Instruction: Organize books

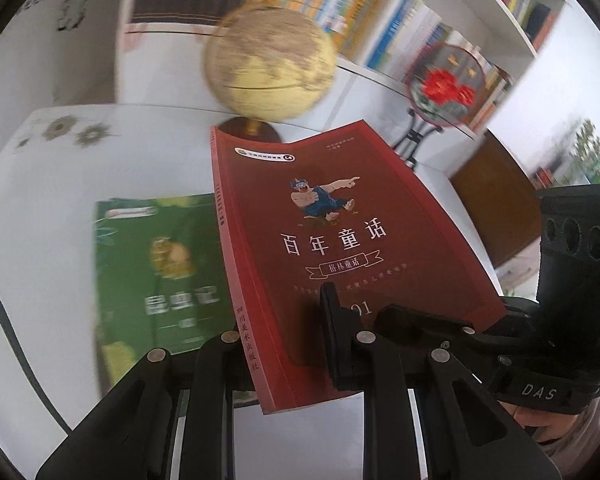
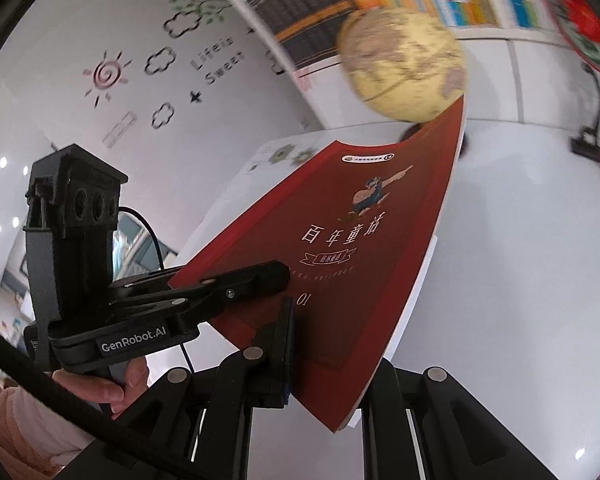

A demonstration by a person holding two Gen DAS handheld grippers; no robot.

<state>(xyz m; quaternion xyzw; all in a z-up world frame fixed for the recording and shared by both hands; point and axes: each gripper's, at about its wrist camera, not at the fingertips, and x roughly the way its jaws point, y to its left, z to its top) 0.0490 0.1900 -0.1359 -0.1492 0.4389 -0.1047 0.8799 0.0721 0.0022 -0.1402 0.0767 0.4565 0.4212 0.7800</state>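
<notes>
A red paperback point(image 1: 340, 232) with a cartoon figure and white title hangs tilted above the white table point(image 1: 36, 232), held at its near edge by both grippers. My left gripper point(image 1: 292, 328) is shut on the book's near edge by the spine, one finger point(image 1: 334, 320) on the cover and the other hidden beneath. My right gripper point(image 1: 416, 320) clamps the near corner away from the spine. In the right wrist view the red book point(image 2: 364, 240) has my right gripper point(image 2: 332, 344) shut on it, with the left gripper point(image 2: 256, 276) at its side. A green book point(image 1: 160, 272) lies flat on the table.
A beige globe point(image 1: 268, 60) on a dark base stands behind the books. A white bookshelf point(image 1: 420, 32) full of upright books lines the wall. A round fan with red flowers point(image 1: 444, 84) stands on a black stand, and a brown cabinet point(image 1: 496, 200) is at the right.
</notes>
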